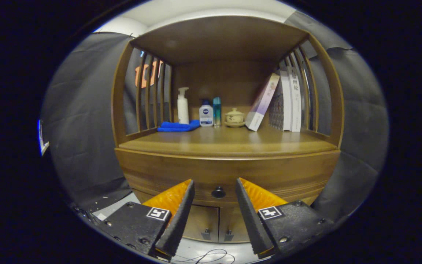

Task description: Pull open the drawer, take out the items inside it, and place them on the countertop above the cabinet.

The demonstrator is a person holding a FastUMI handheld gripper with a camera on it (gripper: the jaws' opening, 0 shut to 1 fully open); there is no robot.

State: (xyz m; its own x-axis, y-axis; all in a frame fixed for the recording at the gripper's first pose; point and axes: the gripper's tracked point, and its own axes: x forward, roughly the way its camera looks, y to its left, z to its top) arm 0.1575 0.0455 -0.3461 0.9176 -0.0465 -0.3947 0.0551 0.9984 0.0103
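A wooden cabinet stands ahead of me. Its drawer front (181,176) is closed, with a small dark round knob (218,192) in the middle. My gripper (215,183) is open; the knob shows in the gap between the fingertips, still some way beyond them, nothing held. Above the drawer runs the wooden countertop (229,145), bare along its front. What lies inside the drawer is hidden.
At the back of the countertop stand a folded blue cloth (178,126), a white pump bottle (182,106), a small white bottle (206,115), a teal bottle (217,112), a lidded cup (234,117) and leaning books (284,102). Two lower doors (214,223) sit under the drawer. A cable (207,256) lies on the floor.
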